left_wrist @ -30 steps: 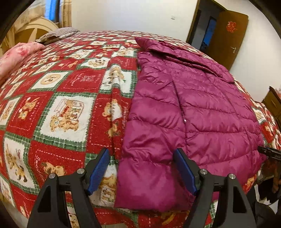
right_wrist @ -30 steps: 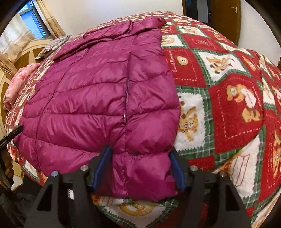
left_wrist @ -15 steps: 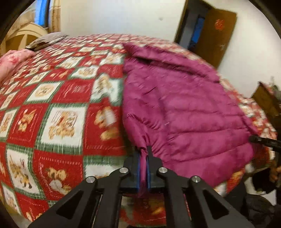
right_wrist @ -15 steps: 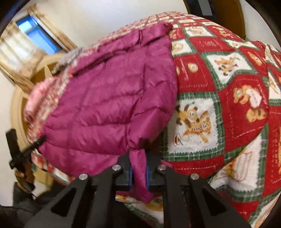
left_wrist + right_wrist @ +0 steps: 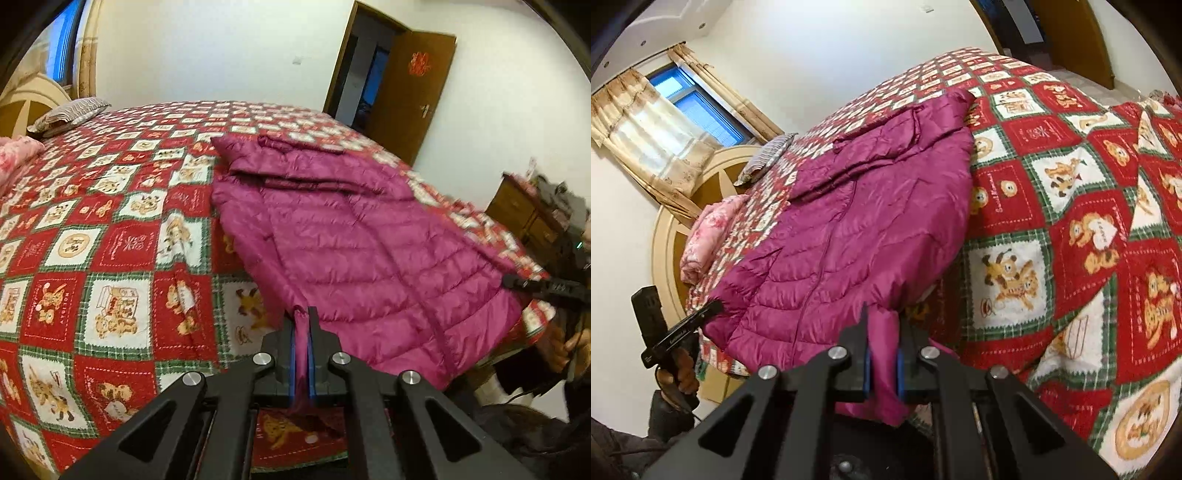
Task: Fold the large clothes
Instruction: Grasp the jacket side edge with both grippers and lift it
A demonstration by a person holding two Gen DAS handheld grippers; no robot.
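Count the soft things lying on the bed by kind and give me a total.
Magenta puffer jacket: 1
Striped pillow: 1
Pink floral quilt, folded: 1
Red teddy-bear bedspread: 1
Total: 4

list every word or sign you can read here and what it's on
"HOLIDAY": red square of the bear quilt.
"I Love": heart on that quilt, faint.
Red emblem on the door: too blurred.
White print on the left gripper: too small.
Other quilt lettering: unreadable.
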